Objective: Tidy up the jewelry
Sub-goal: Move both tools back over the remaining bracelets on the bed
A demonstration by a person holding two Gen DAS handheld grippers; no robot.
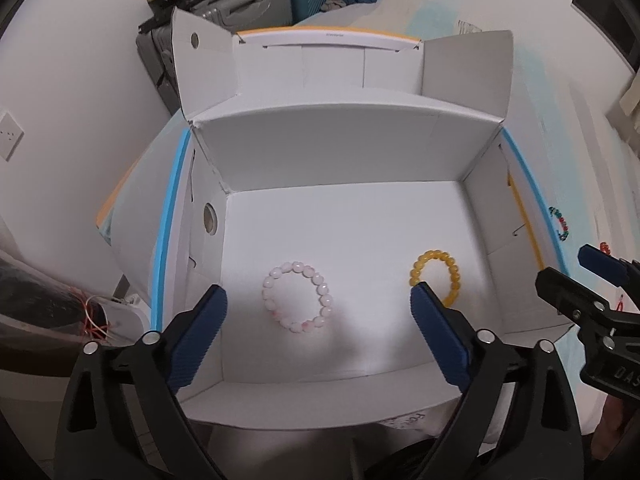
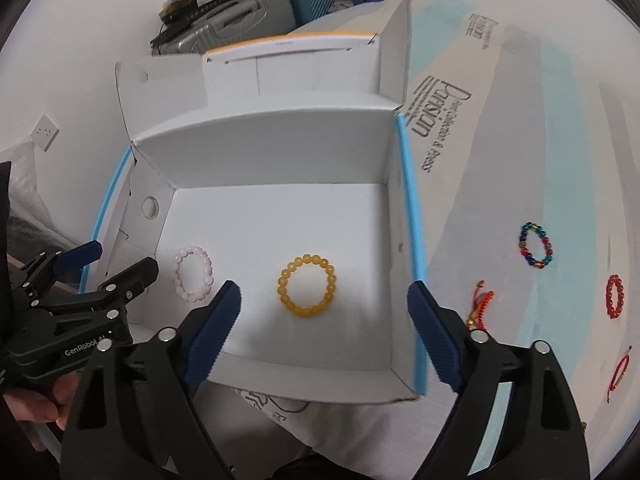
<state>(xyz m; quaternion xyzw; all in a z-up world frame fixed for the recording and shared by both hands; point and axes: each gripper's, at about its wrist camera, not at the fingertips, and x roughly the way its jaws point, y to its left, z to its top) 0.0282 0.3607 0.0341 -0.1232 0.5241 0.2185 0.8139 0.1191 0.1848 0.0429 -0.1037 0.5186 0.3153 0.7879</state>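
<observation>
- Two bracelets lie flat on the floor of the open white box (image 1: 472, 152), apart from each other: pink bead bracelet (image 1: 298, 297) around the middle of the left wrist frame, yellow bead bracelet (image 2: 307, 285) mid-frame in the right wrist view.
- Left gripper (image 1: 318, 320) stands wide above the pink one, nothing between its fingers.
- Right gripper (image 2: 324, 318) is wide too, over the yellow one, not touching it.
- Outside the box, right side of the right wrist frame (on the printed sheet): multicolour bead bracelet (image 2: 537, 245), red bead bracelet (image 2: 615, 296), red cord bracelet (image 2: 481, 303).
</observation>
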